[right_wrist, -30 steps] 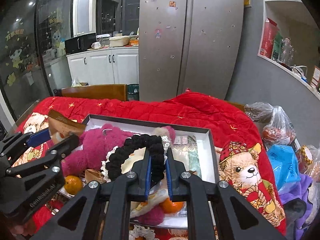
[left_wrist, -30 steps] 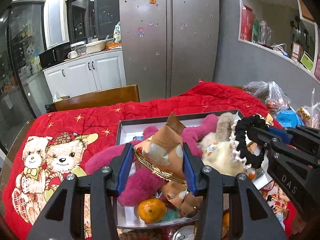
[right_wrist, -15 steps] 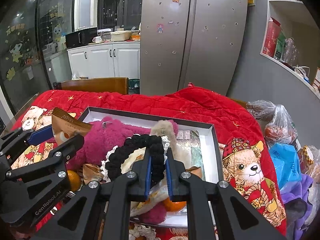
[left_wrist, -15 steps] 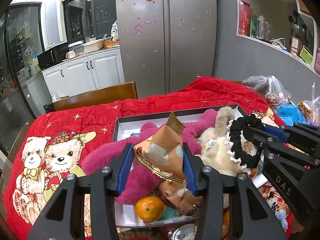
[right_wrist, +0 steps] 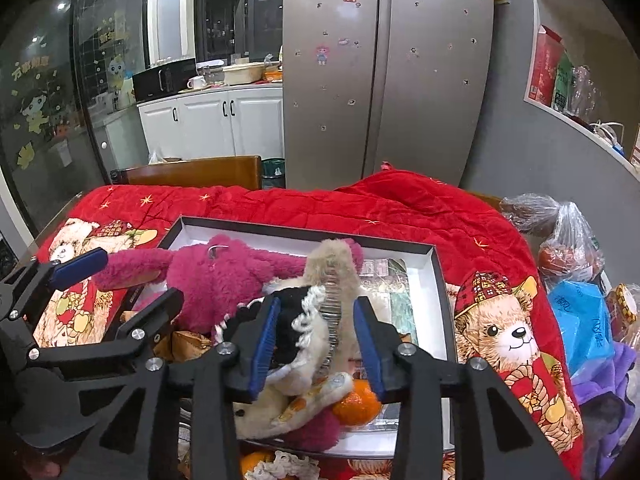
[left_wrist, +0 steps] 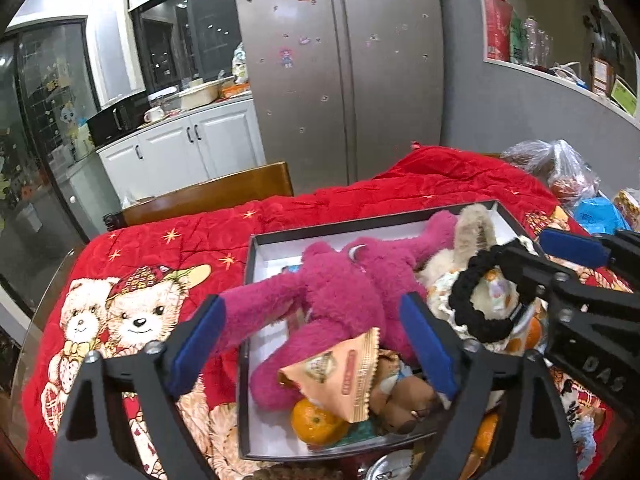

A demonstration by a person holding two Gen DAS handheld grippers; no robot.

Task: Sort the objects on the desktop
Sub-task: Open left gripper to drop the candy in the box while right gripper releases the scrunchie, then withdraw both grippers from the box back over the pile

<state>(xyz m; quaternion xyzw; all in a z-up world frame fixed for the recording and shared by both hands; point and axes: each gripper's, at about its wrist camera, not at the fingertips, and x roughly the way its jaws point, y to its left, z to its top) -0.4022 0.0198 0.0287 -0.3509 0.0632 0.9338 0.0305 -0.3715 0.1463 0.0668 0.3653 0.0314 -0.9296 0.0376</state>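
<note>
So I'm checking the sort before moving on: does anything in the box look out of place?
Yes. The pink plush toy sprawls across the shallow white box, one arm hanging over the left rim onto the red quilt. The orange snack packet lies tilted on a mandarin.

Snack packet (left_wrist: 344, 376) between open tool (left_wrist: 316, 340)
</note>
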